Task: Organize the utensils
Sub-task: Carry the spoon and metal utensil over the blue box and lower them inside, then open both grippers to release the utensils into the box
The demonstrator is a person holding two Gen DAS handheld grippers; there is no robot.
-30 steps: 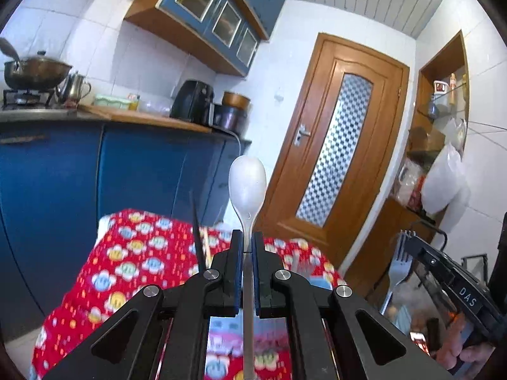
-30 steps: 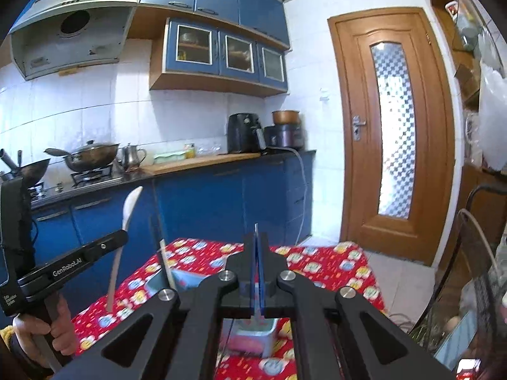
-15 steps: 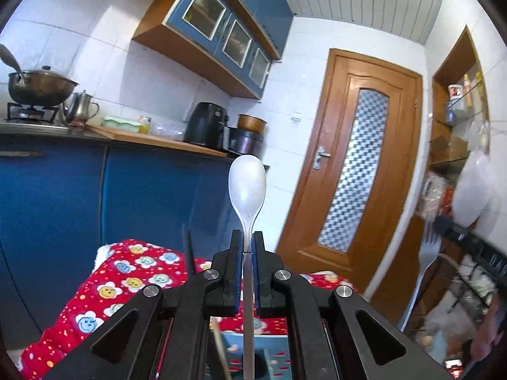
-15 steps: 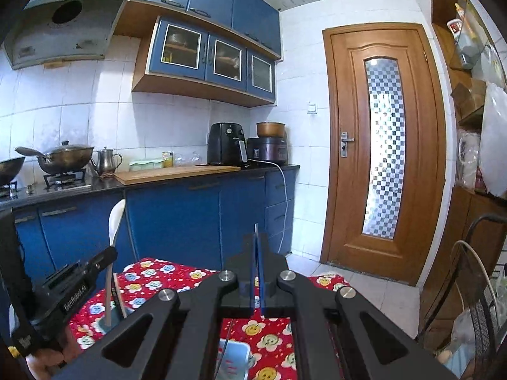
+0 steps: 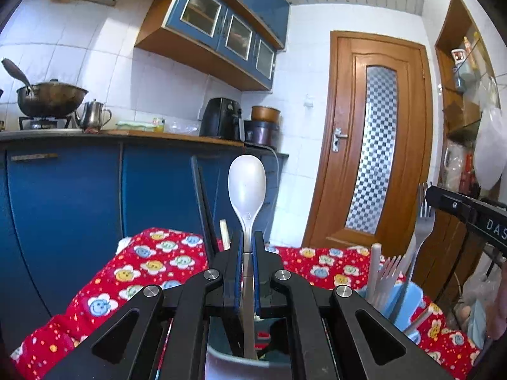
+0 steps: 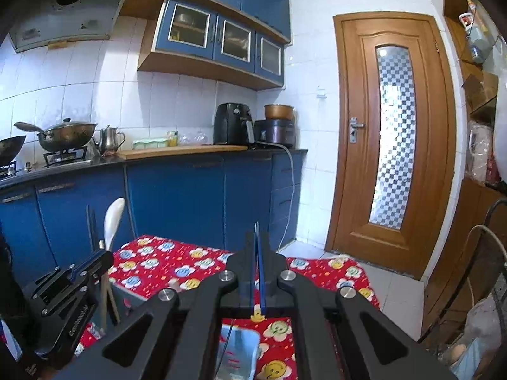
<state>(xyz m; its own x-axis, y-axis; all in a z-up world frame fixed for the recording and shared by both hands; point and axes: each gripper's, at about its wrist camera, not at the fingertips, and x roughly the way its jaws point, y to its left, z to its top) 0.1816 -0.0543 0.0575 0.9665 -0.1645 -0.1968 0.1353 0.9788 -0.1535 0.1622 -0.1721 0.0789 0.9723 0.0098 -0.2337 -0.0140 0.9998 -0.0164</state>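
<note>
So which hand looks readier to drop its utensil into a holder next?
Probably the left. Its gripper is shut on the spoon, held upright with the handle already reaching into the grey cup below. The right gripper holds a fork above the blue holder, seemingly not yet as low.

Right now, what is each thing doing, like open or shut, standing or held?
left tongs: shut on the spoon
spoon: upright, bowl up, handle down in the grey cup
right tongs: shut on the fork
fork: tines up, handle down in the blue holder
door: shut
wall cupboards: shut
</note>
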